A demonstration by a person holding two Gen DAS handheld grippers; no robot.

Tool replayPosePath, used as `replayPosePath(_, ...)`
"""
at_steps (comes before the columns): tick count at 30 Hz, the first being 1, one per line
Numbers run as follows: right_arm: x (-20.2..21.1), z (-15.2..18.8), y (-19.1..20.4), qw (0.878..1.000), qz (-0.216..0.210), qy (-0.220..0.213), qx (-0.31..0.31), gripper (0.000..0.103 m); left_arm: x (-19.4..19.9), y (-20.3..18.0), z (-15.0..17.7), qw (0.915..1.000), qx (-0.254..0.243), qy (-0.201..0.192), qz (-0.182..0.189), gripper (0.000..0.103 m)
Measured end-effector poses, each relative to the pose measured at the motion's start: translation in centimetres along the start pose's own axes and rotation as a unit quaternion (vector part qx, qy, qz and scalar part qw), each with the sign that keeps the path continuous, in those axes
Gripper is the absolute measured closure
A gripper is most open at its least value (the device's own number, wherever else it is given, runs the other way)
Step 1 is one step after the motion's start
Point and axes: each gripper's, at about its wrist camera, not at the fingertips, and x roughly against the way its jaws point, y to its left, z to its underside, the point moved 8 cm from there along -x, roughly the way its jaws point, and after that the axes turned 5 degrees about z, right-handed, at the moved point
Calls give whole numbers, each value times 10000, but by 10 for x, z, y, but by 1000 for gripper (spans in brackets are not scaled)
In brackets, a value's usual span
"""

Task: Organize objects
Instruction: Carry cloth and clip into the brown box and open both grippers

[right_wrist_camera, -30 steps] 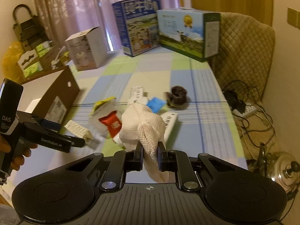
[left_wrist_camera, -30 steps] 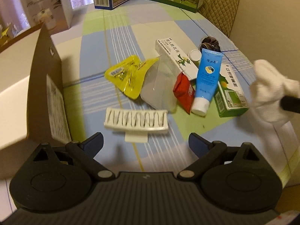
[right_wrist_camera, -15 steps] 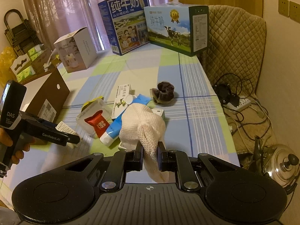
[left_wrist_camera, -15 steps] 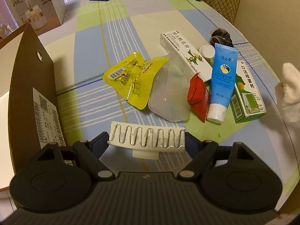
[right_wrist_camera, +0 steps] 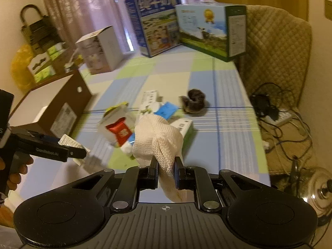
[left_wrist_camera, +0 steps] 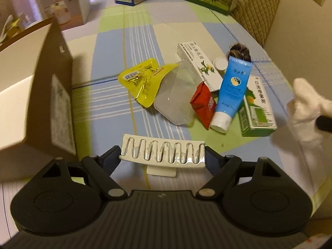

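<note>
One hair clip (left_wrist_camera: 162, 152), seemingly gripped; one glove (right_wrist_camera: 158, 138).

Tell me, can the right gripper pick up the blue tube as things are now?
Probably not: the right gripper is shut on a white cloth, so its jaws are full, though the blue tube lies uncovered on top.

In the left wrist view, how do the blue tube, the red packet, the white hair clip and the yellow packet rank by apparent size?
1. white hair clip, nearest the camera, so its lead is unsure
2. blue tube and yellow packet, about alike
3. red packet
</note>
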Motion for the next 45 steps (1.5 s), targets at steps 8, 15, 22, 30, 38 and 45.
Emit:
replayPosePath(8, 4, -10, 33, 9981, -584, 4, 192, 92, 61, 12, 8, 9971, 579, -432, -228, 22)
replayPosePath(15, 4, -28, 97, 9927, -1157, -154, 301, 92, 110, 48, 3, 9921, 808, -876, -403, 22)
replayPosePath(22, -8, -52, 181, 9865, -1568, -308, 349, 92, 151, 109, -1, 9872, 915, -1179, -558, 22)
replayPosePath(30, -36, -73, 275, 9799, -1904, -347, 478, 92, 180, 196, -4, 9817, 1083, -1340, -807, 21)
replayPosePath(38, -73, -93, 342, 9811, -1772, -378, 677, 92, 188, 273, -7, 9778, 1194, -1355, -1064, 21)
replayPosePath(45, -108, -96, 366, 9872, -1392, -131, 767, 92, 167, 318, -7, 9786, 1313, -1106, -1137, 21)
